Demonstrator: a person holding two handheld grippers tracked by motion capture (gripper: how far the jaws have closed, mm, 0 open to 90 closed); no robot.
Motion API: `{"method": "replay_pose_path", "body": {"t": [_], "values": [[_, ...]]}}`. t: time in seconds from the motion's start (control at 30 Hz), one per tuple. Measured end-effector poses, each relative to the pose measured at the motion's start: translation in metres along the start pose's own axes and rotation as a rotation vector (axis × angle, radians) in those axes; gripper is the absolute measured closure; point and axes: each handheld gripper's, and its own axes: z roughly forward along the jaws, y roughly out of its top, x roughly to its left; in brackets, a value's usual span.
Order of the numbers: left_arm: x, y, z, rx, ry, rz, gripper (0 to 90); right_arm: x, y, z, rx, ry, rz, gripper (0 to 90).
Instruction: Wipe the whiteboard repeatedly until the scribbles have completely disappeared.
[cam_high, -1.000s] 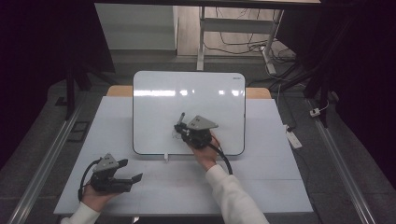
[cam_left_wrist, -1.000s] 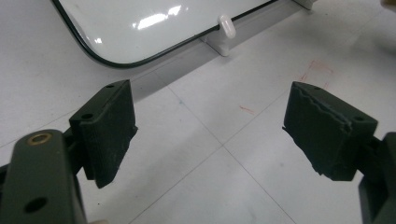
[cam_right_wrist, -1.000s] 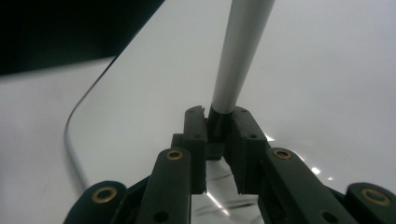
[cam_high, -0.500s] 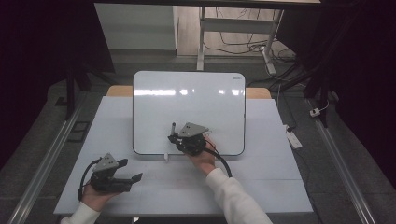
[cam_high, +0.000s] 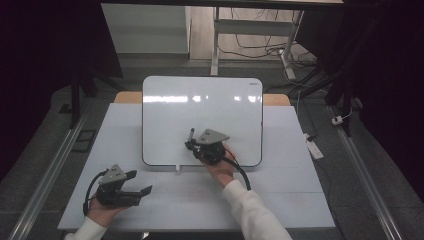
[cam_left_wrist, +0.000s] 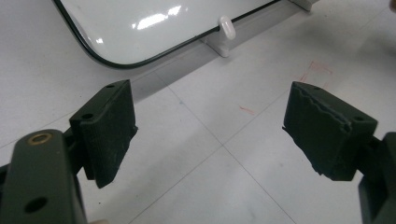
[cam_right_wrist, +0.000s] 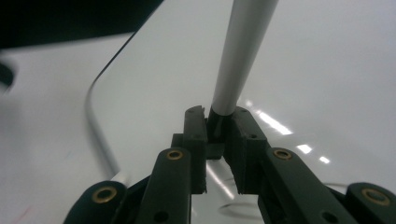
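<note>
My right gripper has its jaws pinched nearly closed on a slim grey marker, which sticks out past the jaw tips over the whiteboard, near that board's front edge. My left gripper rests on the bench near its front left corner, jaws spread wide with nothing between them, well apart from the marker.

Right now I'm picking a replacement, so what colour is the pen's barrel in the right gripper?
Light grey, almost white; the pen shows best in the right gripper view.
</note>
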Motion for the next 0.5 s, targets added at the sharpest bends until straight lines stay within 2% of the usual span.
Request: {"method": "replay_pose_path", "body": {"t": [0.03,0.07,0.1,0.17,0.2,0.23,0.33,0.37,0.4,0.43,0.47,0.5], "values": [[0.000,0.000,0.001,0.003,0.000,0.001,17.3,0.004,-0.001,0.001,0.015,0.007,-0.034,77.7],[0.000,0.000,0.001,0.005,-0.002,-0.001,17.3,0.003,0.000,-0.001,0.016,-0.005,-0.045,77.7],[0.000,-0.001,0.001,0.005,-0.002,0.000,17.3,-0.002,0.000,-0.003,-0.004,-0.030,-0.026,77.7],[-0.001,-0.001,0.000,0.001,0.001,0.002,17.3,-0.017,0.001,-0.011,-0.055,-0.082,0.056,77.7],[-0.001,0.000,-0.001,-0.002,0.001,0.001,17.3,-0.020,0.001,-0.013,-0.064,-0.078,0.077,77.7],[-0.001,0.000,0.000,-0.002,0.001,0.000,17.3,-0.018,0.000,-0.012,-0.057,-0.073,0.073,77.7],[0.000,0.000,0.001,0.005,-0.001,-0.001,17.3,-0.002,-0.003,-0.005,0.006,-0.005,-0.028,77.7],[0.000,0.000,0.001,0.006,0.000,0.000,17.3,-0.003,-0.002,-0.005,0.005,-0.012,-0.040,77.7],[0.000,-0.001,0.001,0.004,0.001,0.000,17.3,-0.008,0.000,-0.007,-0.013,-0.038,-0.015,77.7],[0.000,-0.001,0.000,0.003,0.002,0.001,17.3,-0.015,0.000,-0.011,-0.042,-0.065,0.033,77.7],[0.000,-0.001,0.000,-0.001,0.002,0.000,17.3,-0.021,0.000,-0.013,-0.064,-0.075,0.077,77.7],[0.000,0.000,0.000,-0.002,0.001,-0.001,17.4,-0.023,0.000,-0.014,-0.071,-0.075,0.090,77.7]]}}
